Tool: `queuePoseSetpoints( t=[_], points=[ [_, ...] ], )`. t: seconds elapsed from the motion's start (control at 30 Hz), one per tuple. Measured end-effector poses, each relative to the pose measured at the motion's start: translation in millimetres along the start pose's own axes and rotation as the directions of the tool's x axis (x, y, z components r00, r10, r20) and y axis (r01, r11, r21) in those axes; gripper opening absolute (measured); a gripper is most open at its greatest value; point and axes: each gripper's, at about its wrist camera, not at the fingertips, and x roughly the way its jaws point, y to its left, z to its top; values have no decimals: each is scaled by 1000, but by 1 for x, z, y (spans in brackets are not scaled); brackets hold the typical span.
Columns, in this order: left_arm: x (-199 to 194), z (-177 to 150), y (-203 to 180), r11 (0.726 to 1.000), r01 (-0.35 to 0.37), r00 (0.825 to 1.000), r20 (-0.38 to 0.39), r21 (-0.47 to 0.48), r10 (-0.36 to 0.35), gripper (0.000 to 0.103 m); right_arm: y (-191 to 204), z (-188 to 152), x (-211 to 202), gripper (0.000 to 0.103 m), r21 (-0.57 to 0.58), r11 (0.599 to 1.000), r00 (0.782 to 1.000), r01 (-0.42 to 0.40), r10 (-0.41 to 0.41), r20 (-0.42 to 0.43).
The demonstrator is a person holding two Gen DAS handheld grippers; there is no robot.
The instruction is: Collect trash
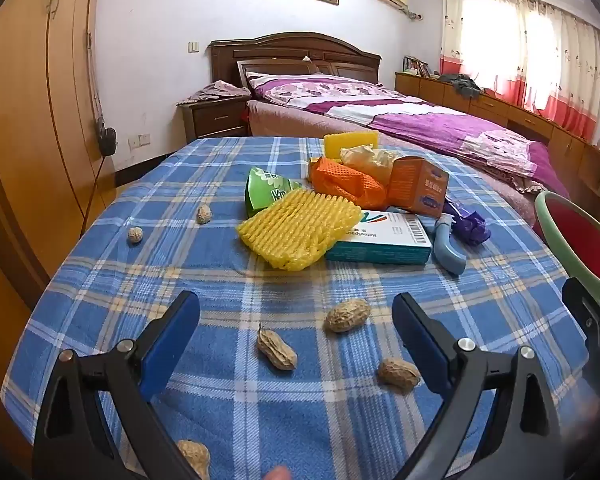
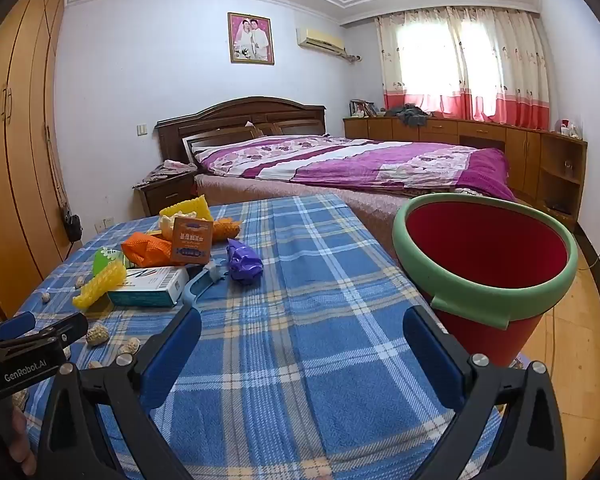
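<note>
**Both grippers wide open over a littered plaid tabletop**

Nearest the left wrist camera, the left gripper [image 1: 296, 320] hangs just above the blue plaid cloth-covered tabletop [image 1: 180, 184] with its blue-padded jaws spread wide and holding nothing. Tan peanut shells lie between and around them: one near the middle [image 1: 276, 348], one a little farther and to the right [image 1: 347, 315], one near the right jaw [image 1: 398, 374], and one at the near edge [image 1: 195, 457]. Two smaller shells [image 1: 204, 213] sit far to the left.

Beyond the peanuts is the main heap of rubbish: a yellow foam fruit net [image 1: 298, 232] resting against a teal and white cardboard box [image 1: 384, 238], a green snack wrapper [image 1: 266, 192] behind the net, an orange mesh net [image 1: 346, 180], an orange carton [image 1: 418, 186], crumpled pale paper [image 1: 366, 158] and a yellow sponge-like block [image 1: 350, 142] at the far end. To the right of the box lie a light blue plastic handle [image 1: 448, 248] and a crumpled purple wrapper [image 1: 470, 222].

The right gripper [image 2: 302, 330] also has its jaws wide apart and empty, over bare cloth right of the heap. A red bucket with a green rim [image 2: 486, 292] stands off the tabletop's right edge, just beyond the right jaw. A bed with a purple quilt [image 2: 360, 160] lies behind
</note>
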Motion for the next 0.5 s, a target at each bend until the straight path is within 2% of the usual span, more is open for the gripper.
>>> queuePoseSetpoints(
  t=[0.5],
  points=[
    [4, 2, -5, 1000, -11, 1000, 1, 12, 11, 97, -1, 0, 0, 103, -1, 1000, 1000, 2, -2, -8]
  ],
)
